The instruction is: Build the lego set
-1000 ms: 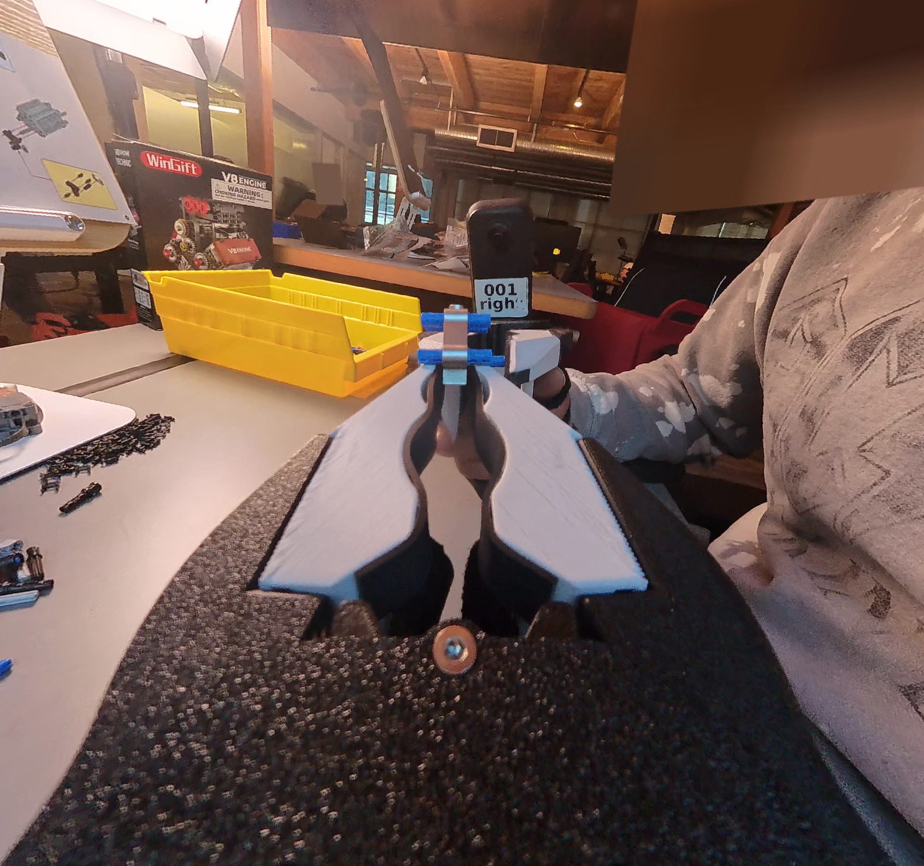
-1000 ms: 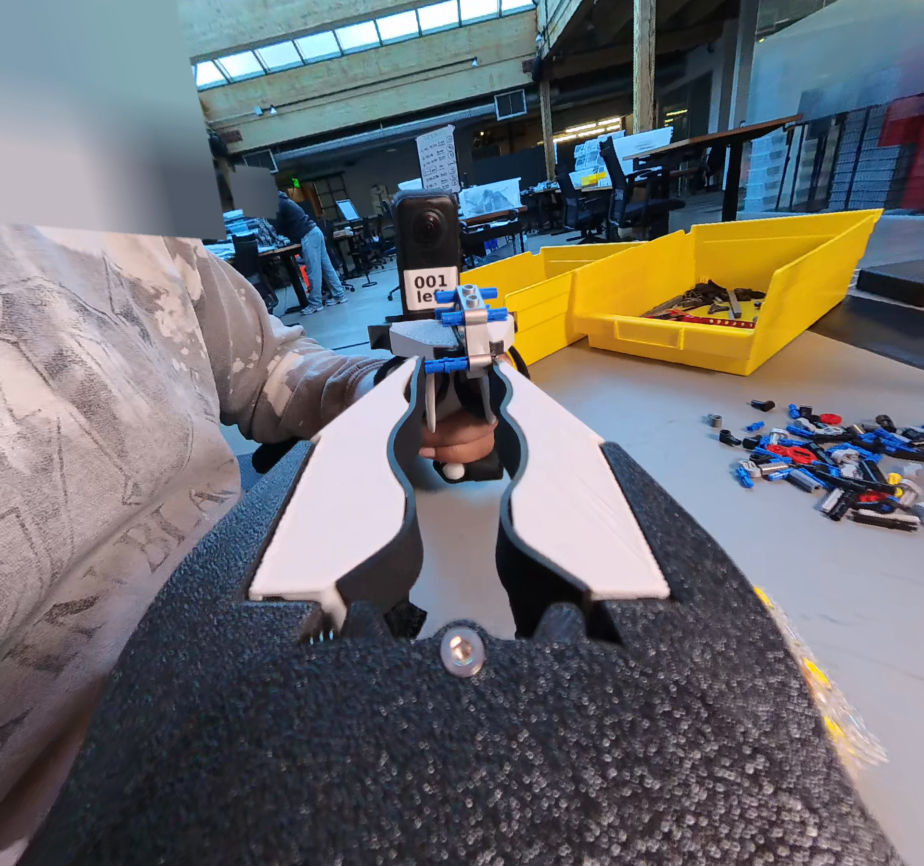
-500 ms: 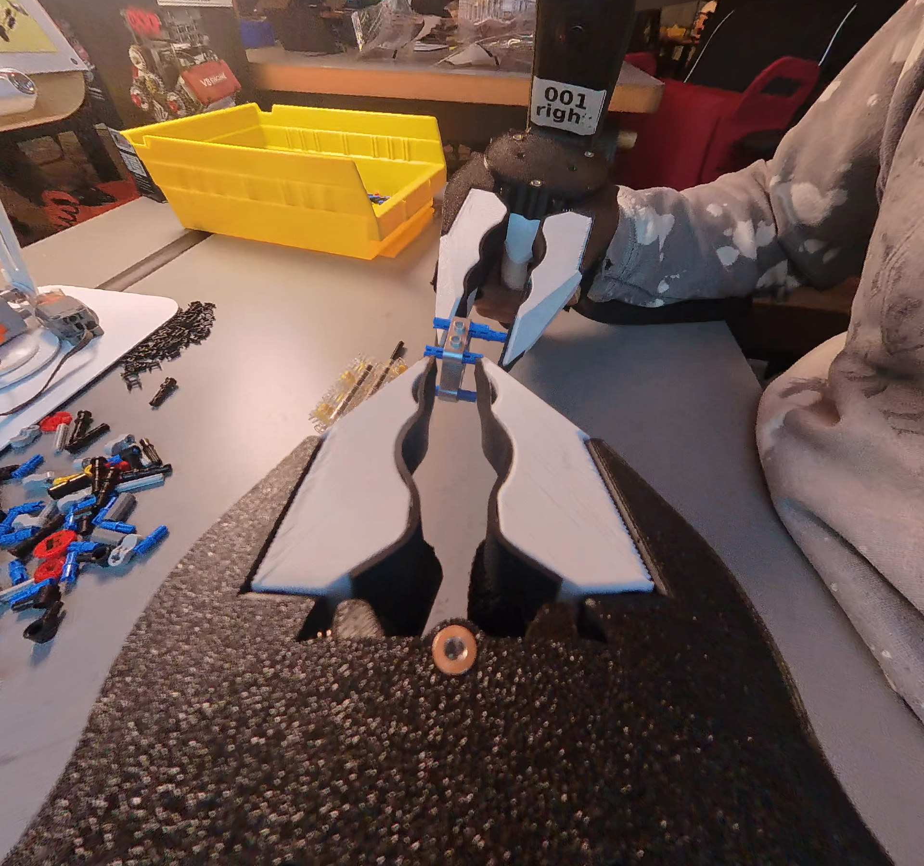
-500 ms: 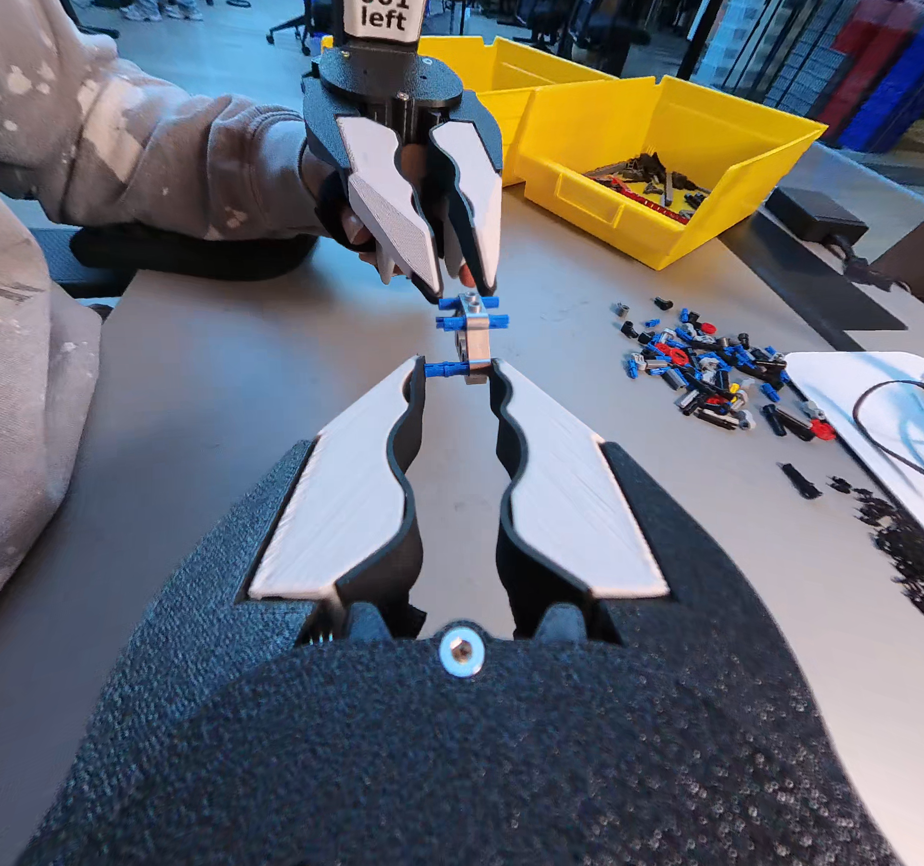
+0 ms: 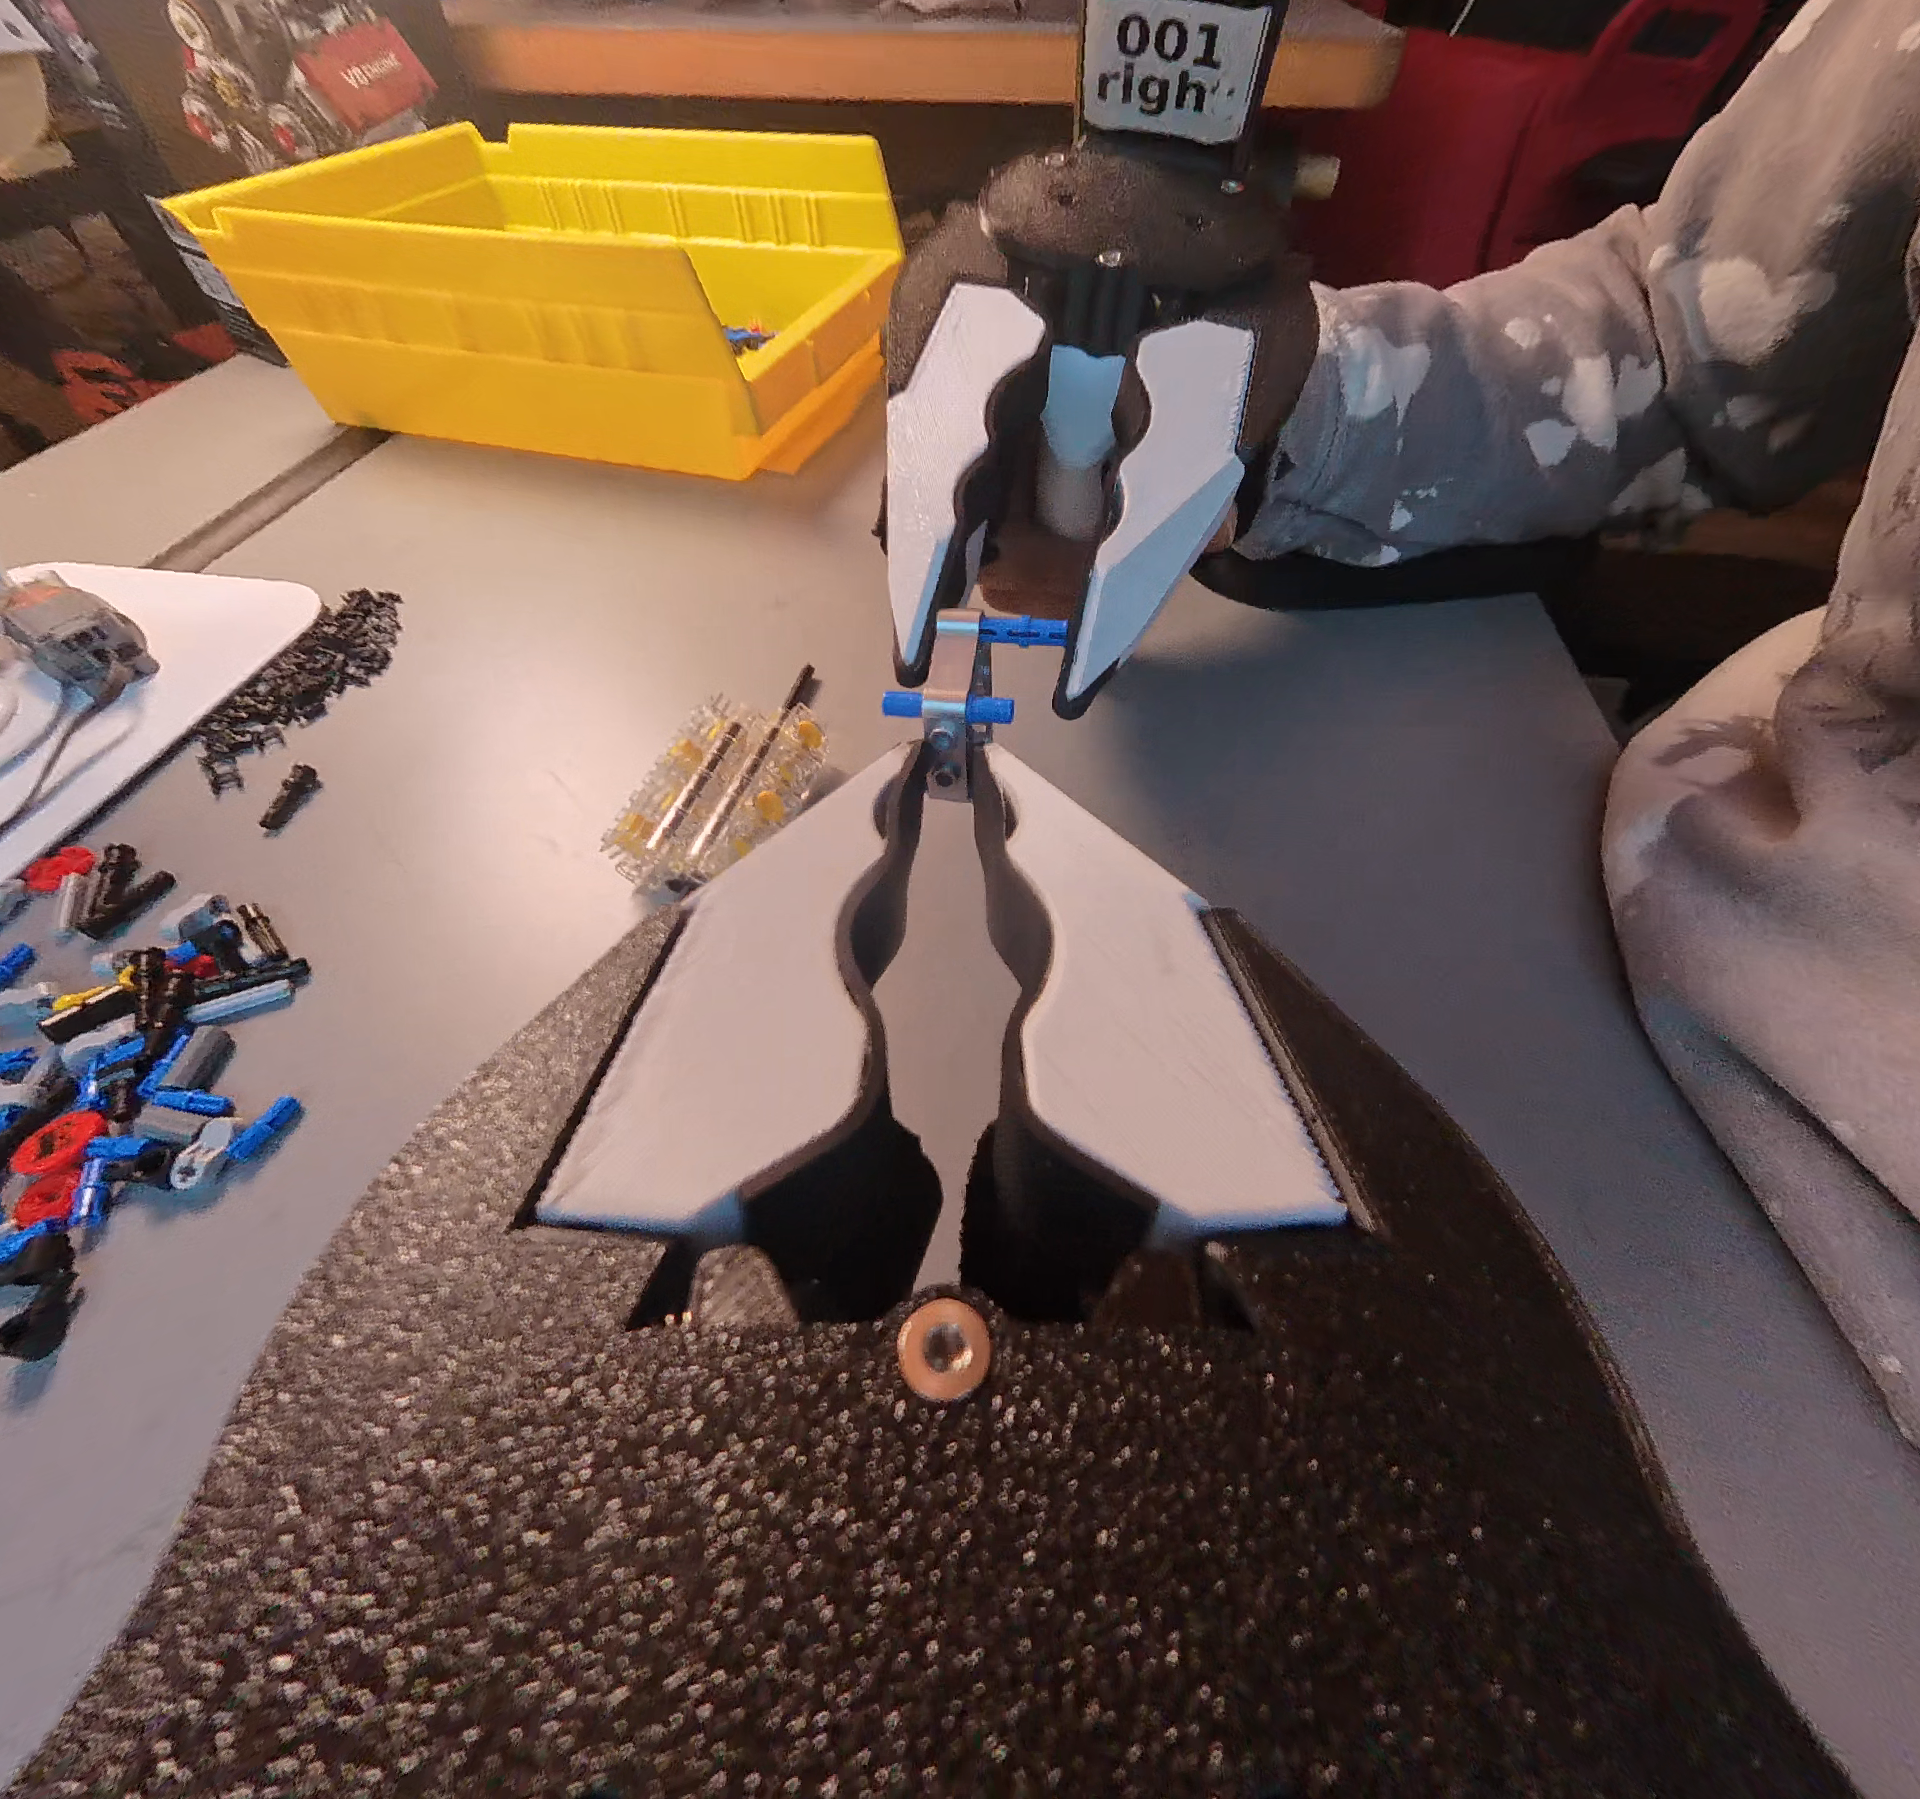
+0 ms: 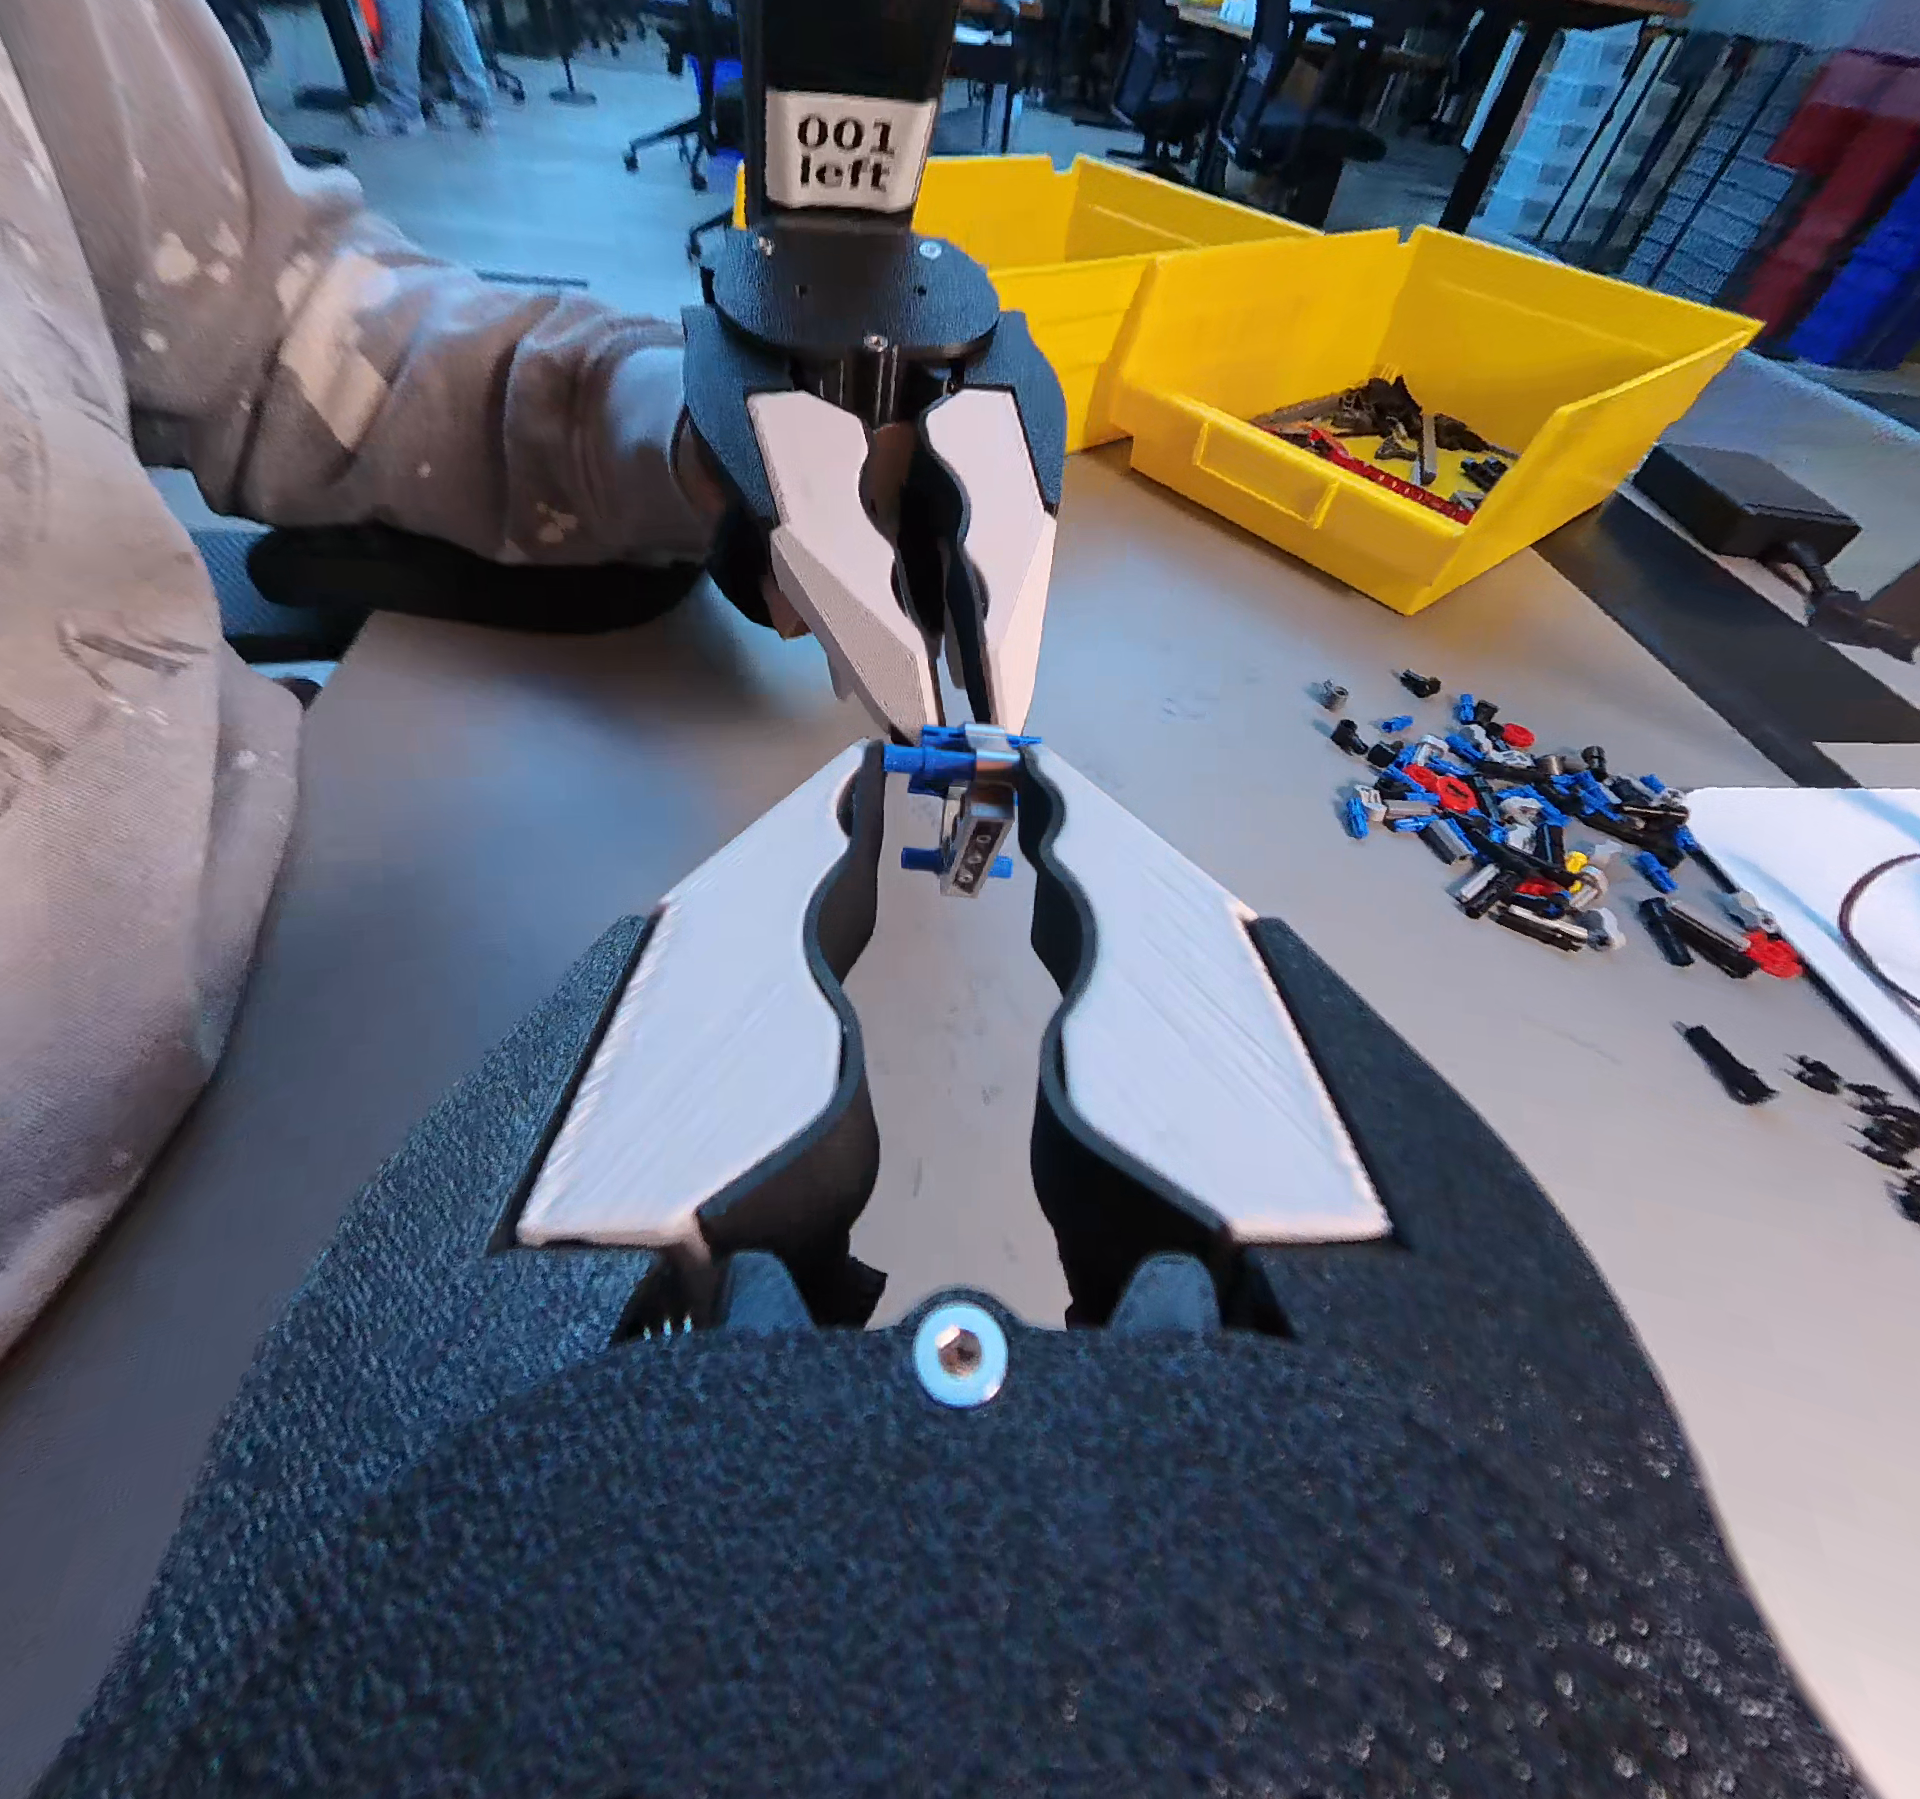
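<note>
Hanging above the grey bench (image 5: 1299,814), a small grey beam (image 5: 951,710) with blue pins (image 5: 1023,629) was gripped at its near end by the left gripper (image 5: 948,770), jaws narrowed onto it. Its long axis pointed away from that gripper toward the right gripper (image 5: 987,674), whose jaws stood somewhat apart around the far end, one blue pin spanning them; whether they pressed it cannot be told. Three blue pins were counted across the beam. One yellow bin (image 5: 540,315) stood toward the bench's far left edge in the left wrist view, two yellow bins (image 6: 1434,399) in the right wrist view, a heap of loose parts (image 6: 1507,814) nearby.
</note>
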The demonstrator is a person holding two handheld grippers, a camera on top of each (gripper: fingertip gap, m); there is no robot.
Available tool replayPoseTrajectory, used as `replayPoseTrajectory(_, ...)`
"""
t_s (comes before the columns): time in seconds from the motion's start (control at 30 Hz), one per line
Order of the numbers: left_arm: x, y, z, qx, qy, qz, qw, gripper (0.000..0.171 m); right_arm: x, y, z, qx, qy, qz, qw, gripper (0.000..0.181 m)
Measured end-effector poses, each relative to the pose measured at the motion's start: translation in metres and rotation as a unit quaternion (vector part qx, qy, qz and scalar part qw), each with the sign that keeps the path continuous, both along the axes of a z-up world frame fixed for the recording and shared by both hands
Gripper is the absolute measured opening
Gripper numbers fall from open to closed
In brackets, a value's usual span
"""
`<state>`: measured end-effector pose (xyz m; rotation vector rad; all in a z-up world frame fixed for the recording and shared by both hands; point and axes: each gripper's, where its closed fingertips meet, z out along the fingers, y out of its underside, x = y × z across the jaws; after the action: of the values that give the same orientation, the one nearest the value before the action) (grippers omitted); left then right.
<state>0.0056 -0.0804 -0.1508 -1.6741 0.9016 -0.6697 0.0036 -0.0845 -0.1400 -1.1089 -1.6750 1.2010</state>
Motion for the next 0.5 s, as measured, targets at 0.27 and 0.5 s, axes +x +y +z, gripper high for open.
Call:
replayPoseTrajectory(0.27,-0.001,0.000,0.020,0.073,-0.017,0.018,0.997,0.006,0.002,0.002,0.012,-0.077,0.024,0.008,0.997,0.025)
replayPoseTrajectory(0.5,0.000,-0.003,0.032,0.101,-0.043,0.016,0.994,0.006,0.003,-0.001,0.018,-0.131,0.031,0.026,0.991,0.025)
